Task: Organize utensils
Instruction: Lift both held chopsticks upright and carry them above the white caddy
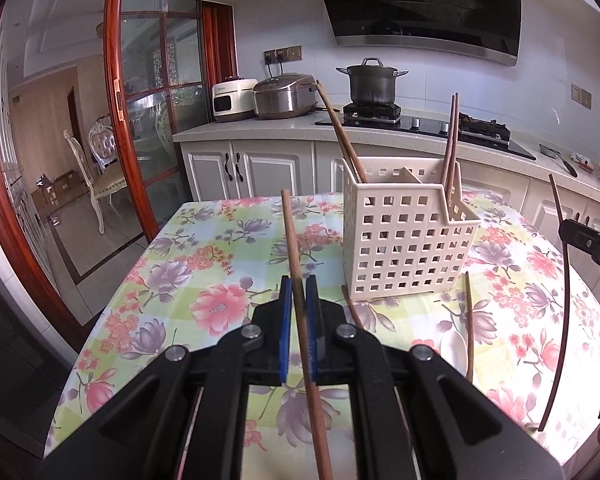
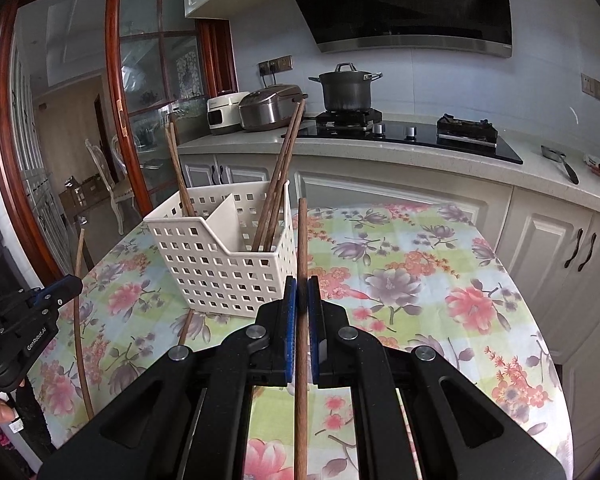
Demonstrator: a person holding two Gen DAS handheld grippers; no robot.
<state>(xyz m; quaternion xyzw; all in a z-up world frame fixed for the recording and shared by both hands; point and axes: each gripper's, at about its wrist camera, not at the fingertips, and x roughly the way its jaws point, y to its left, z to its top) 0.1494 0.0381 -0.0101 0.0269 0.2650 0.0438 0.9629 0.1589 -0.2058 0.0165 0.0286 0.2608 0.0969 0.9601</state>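
Observation:
A white perforated utensil basket (image 1: 404, 240) stands on the floral tablecloth (image 1: 204, 264), with several brown chopsticks leaning inside it (image 1: 340, 132). My left gripper (image 1: 300, 284) is shut on a brown chopstick (image 1: 292, 236), held above the table left of the basket. My right gripper (image 2: 301, 286) is shut on another brown chopstick (image 2: 302, 236), just right of the basket (image 2: 224, 256). The right gripper also shows at the right edge of the left wrist view (image 1: 588, 240). The left gripper shows in the right wrist view (image 2: 52, 292). Loose chopsticks (image 1: 469, 328) lie on the cloth in front of the basket.
A kitchen counter (image 1: 260, 128) behind the table holds a rice cooker (image 1: 284, 96), a white appliance (image 1: 234, 100) and a pot (image 1: 370, 80) on a stove. A glass door with a red frame (image 1: 116, 100) is on the left.

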